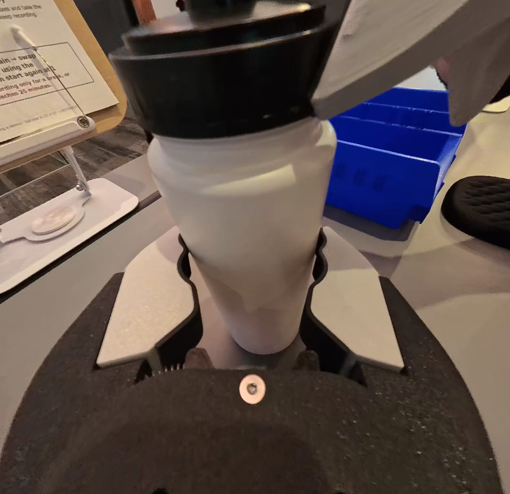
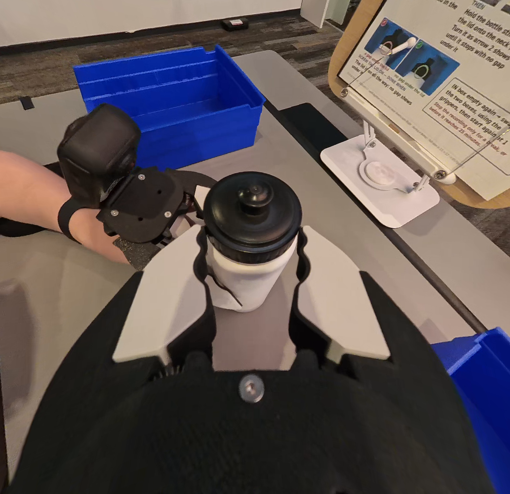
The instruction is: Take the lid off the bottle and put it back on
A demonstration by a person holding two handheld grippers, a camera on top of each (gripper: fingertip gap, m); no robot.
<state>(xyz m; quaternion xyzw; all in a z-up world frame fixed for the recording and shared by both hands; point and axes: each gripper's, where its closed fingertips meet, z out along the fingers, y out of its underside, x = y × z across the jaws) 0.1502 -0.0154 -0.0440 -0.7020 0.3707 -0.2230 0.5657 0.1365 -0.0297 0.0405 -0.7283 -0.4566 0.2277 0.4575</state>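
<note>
At the left of the right wrist view we see the left gripper (image 2: 193,221), strapped to a hand (image 2: 91,232), its jaws closed on the white body of the bottle (image 2: 248,284), which stands upright on the grey table (image 2: 317,177) at centre frame. The right gripper (image 2: 249,250) brackets the black lid (image 2: 252,212), seated on the neck, though we cannot tell whether its fingers press it. A blue bin (image 2: 171,102) lies upper left, a white stand (image 2: 380,177) at right.

White bottle (image 1: 248,232) upright on table; black lid (image 2: 252,215) on.
</note>
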